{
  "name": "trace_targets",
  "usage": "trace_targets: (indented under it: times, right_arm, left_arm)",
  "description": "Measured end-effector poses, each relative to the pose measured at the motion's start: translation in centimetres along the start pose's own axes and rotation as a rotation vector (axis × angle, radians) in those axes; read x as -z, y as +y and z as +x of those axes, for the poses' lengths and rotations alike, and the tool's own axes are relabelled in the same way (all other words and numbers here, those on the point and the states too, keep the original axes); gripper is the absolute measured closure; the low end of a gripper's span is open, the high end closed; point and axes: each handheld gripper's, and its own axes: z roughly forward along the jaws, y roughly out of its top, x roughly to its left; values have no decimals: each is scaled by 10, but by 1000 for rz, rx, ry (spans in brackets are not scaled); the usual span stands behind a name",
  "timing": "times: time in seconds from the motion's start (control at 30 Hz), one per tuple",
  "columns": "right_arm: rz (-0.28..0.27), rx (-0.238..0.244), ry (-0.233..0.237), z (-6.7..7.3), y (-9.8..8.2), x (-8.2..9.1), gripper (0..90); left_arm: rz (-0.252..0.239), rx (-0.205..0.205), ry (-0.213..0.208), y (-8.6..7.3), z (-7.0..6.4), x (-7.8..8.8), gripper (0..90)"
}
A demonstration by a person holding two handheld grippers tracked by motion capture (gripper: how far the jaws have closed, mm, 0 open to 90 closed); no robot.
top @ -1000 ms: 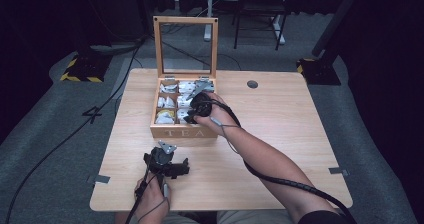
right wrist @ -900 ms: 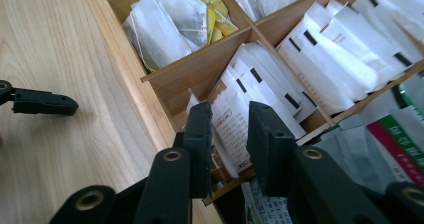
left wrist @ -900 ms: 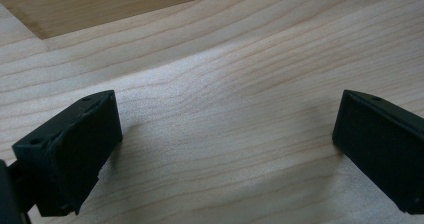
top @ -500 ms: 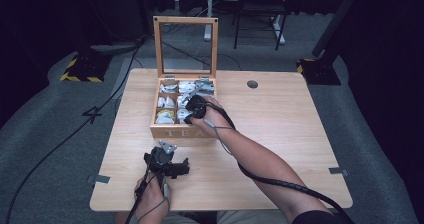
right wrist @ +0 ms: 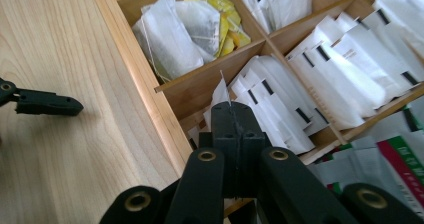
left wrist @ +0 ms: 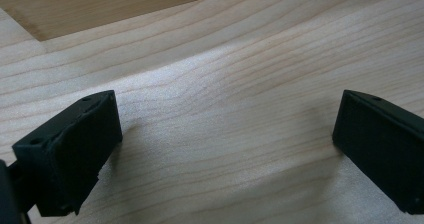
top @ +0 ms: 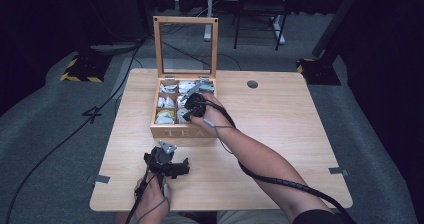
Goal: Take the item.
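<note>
Tea bag (right wrist: 220,91) pinched by its top edge between shut right gripper (right wrist: 231,115) jaws inside wooden tea box (top: 159,129), not yet lifted out; left gripper (top: 167,166) idle, open, on table (top: 280,134).

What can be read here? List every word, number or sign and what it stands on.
"TEA": on the front wall of the open wooden compartment box, high view.
"4": light mark on the grey floor left of the table.
Print on the white sachets and the red-and-green packet: too blurred to read.
</note>
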Motion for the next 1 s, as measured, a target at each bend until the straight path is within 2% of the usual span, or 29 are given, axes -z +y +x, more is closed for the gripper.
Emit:
trace_targets:
  times: [0.33, 0.53, 1.0]
  right_arm:
    - [-101, -9, 3, -4, 4, 23, 900]
    - [-158, -12, 24, -3, 5, 38, 900]
    - [-268, -39, 64, -9, -7, 71, 900]
  left_arm:
    - [0, 0, 1, 0, 0, 0, 0]
    - [2, -2, 0, 0, 0, 0, 0]
    - [3, 0, -2, 0, 0, 0, 0]
